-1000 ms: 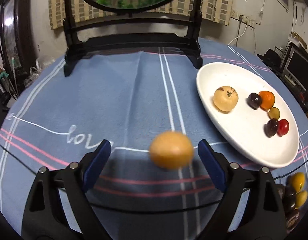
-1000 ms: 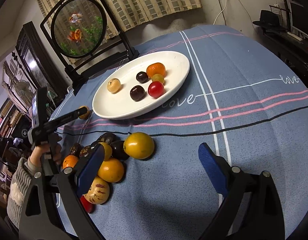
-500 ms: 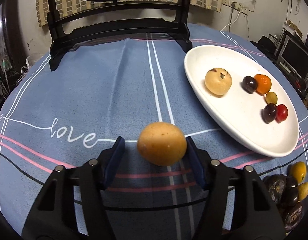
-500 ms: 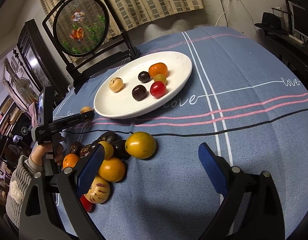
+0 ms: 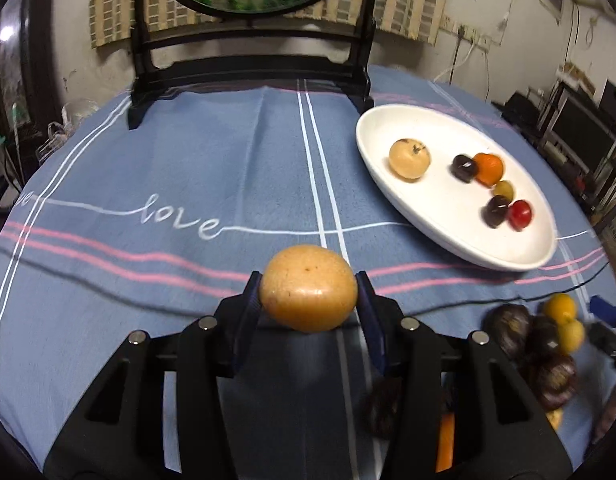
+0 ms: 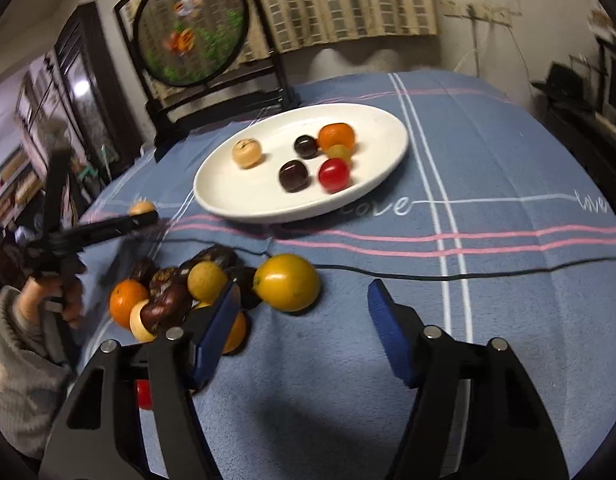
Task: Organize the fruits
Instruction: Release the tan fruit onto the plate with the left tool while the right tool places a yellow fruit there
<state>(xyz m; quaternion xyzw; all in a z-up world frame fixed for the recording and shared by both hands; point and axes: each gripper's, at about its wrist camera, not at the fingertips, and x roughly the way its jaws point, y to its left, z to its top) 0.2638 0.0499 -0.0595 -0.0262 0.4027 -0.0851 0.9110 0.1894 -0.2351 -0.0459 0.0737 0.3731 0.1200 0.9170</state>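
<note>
Left hand-held gripper [image 5: 308,300]: jaws closing, pads already against both sides of the tan-orange fruit [image 5: 308,293], above the desk [image 5: 147,152], left of the white plate [image 5: 460,236]. Skin looks smooth and probably slick, body round, light, fairly firm (bruisable, I judge); across the widest middle, as now, seems the safest hold. Right hand-held gripper [image 6: 303,316]: jaws apart and closing, nothing between them, near the yellow fruit [image 6: 287,282] at the pile's right edge.

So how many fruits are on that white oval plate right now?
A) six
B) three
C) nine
A: the white oval plate holds six, namely a tan round fruit, two dark ones, an orange one, a greenish one and a red one.
</note>
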